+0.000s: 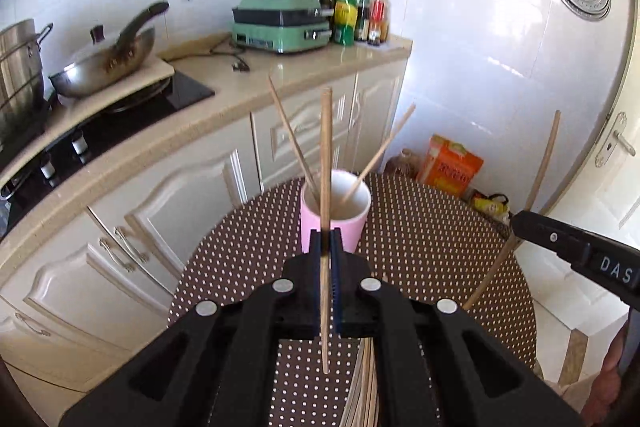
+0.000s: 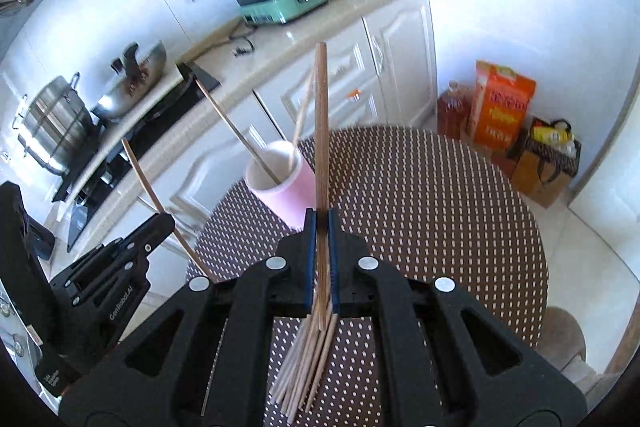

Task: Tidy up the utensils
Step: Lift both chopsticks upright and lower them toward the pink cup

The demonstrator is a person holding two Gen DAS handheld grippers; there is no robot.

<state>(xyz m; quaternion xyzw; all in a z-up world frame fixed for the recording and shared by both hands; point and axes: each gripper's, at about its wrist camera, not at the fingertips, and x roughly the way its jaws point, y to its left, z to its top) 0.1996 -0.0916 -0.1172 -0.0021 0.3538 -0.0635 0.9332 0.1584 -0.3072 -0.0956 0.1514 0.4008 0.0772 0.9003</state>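
While each gripper, left and right, is clamped on one chopstick, tips should be steered squarely over the pink cup before letting go.

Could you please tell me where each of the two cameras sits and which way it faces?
Left wrist: rides the left tool, facing down over its clamped wooden chopstick toward the pink cylindrical cup; right tool shows at right.
Right wrist: rides the right tool, gripping another wooden chopstick; left tool shows at left.
Shared: cup, brown dotted round table, green countertop appliance.
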